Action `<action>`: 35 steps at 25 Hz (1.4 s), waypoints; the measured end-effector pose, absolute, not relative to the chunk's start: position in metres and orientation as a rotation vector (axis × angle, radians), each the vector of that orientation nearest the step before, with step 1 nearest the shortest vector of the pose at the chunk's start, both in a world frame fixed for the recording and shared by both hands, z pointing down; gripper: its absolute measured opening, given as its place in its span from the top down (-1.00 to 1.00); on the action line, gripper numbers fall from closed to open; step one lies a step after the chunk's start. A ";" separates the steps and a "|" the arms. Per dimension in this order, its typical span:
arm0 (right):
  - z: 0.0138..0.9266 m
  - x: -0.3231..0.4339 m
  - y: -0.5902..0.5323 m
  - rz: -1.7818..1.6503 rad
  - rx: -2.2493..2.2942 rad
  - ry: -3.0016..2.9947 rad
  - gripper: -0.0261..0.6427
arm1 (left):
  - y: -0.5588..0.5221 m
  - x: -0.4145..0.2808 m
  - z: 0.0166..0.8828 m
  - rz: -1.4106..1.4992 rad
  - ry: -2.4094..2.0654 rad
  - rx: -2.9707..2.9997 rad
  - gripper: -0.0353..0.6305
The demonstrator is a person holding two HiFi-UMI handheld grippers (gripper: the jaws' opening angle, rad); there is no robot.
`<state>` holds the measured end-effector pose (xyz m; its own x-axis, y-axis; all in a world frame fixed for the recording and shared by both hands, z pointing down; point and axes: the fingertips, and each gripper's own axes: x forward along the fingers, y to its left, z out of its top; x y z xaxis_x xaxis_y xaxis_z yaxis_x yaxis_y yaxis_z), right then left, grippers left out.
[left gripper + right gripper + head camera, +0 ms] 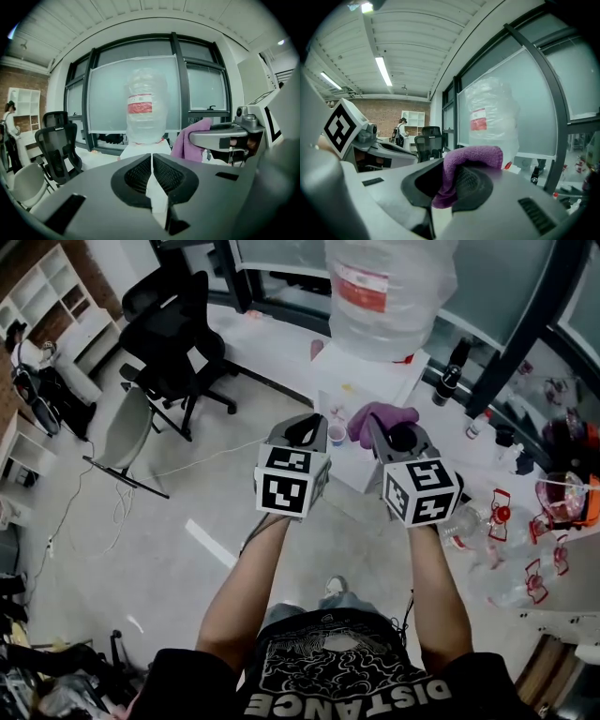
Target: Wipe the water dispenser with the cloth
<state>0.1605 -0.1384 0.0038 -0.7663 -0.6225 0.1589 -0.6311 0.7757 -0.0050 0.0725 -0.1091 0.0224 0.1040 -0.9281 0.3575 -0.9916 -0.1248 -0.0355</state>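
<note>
The cloth [464, 159], purple and fuzzy, is pinched between the jaws of the right gripper [451, 183]. Its bunched fold is draped over the top of the pads and a tail hangs down between them. It is judged soft, light and limp: it will sag wherever it is not backed, and it could be dragged out of the jaws if rubbed hard. It is therefore best held by a thick fold, as here, with the free bulk ahead of the gripper left to be pressed flat.

The left gripper [151, 174], just beside the right gripper on its left, is pressed together with nothing between its jaws.

Ahead of both grippers and well apart from them, the water dispenser [361, 381] is seen as a white cabinet. A clear water bottle [389, 292] with a red-and-white label is seated on top of it. The cabinet is judged stiff and smooth enough for firm strokes. The bottle looks thin-walled and is better wiped lightly. The dispenser is not yet touched by the cloth.
</note>
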 end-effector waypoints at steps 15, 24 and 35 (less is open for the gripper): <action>0.009 0.088 -0.202 0.091 1.158 -2.771 0.78 | -0.190 -0.003 0.028 0.452 -1.804 2.289 0.80; 0.010 0.049 -0.240 0.165 1.468 -2.614 0.78 | -0.249 -0.033 0.026 0.494 -1.499 2.504 0.80; 0.027 0.007 -0.258 0.242 1.649 -2.469 0.78 | -0.274 -0.066 0.039 0.520 -1.258 2.621 0.80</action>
